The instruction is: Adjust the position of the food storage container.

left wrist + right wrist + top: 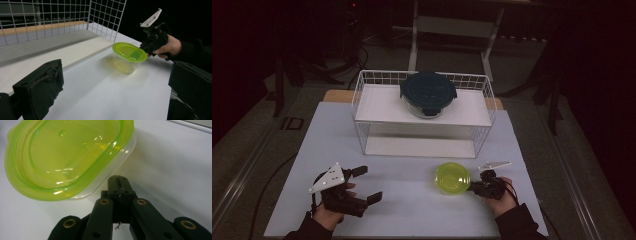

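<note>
A clear plastic container with a lime-green lid (452,178) stands on the white table top (412,212), right of centre. My right gripper (472,186) sits just to its right, jaws pressed together with nothing between them. In the right gripper view the shut tips (117,179) point at the clear wall under the rim of the green-lidded container (67,157); I cannot tell whether they touch. My left gripper (369,183) rests at the front left, jaws wide open and empty. Across the table the left gripper (115,75) faces the green-lidded container (128,57) and the right gripper (148,47).
A white wire rack (360,102) with two shelves stands at the back of the table. A round glass container with a dark teal lid (428,92) sits on its upper shelf. Bare table lies between the two grippers. The rack's mesh wall (105,17) is close behind the green-lidded container.
</note>
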Demonstrator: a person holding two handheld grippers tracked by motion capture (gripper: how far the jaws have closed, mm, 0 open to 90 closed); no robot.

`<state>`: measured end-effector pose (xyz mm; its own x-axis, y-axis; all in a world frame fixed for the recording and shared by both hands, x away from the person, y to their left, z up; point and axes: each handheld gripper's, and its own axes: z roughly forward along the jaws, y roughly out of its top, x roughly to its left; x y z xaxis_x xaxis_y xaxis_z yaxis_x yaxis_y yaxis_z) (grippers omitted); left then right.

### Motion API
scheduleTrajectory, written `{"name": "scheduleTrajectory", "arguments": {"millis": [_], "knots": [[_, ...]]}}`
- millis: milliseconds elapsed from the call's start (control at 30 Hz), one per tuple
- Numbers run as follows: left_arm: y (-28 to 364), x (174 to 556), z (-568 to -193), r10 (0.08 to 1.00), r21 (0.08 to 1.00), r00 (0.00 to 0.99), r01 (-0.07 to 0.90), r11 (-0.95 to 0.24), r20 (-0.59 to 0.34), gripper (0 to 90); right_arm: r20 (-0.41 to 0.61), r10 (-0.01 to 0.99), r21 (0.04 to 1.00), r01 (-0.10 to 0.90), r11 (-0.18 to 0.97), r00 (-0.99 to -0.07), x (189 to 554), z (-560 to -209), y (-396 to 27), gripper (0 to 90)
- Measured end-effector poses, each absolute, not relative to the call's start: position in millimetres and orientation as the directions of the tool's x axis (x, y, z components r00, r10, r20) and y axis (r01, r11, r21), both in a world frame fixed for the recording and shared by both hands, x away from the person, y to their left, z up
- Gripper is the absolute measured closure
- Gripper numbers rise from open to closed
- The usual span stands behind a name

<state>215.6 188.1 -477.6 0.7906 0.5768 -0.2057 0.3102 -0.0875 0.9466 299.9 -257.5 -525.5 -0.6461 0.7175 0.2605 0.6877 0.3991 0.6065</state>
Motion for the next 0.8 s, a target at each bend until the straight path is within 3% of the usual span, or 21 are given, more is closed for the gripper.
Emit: {"name": "scheduleTrajectory", "arguments": {"millis": [800], "knots": [[189, 215, -477, 0.574, 0.947, 0.791, 0.311, -0.08, -0.211, 0.0, 0.255, 0.616, 0.594, 0.624, 0.508, -0.745, 315, -529, -183, 90.0]]}}
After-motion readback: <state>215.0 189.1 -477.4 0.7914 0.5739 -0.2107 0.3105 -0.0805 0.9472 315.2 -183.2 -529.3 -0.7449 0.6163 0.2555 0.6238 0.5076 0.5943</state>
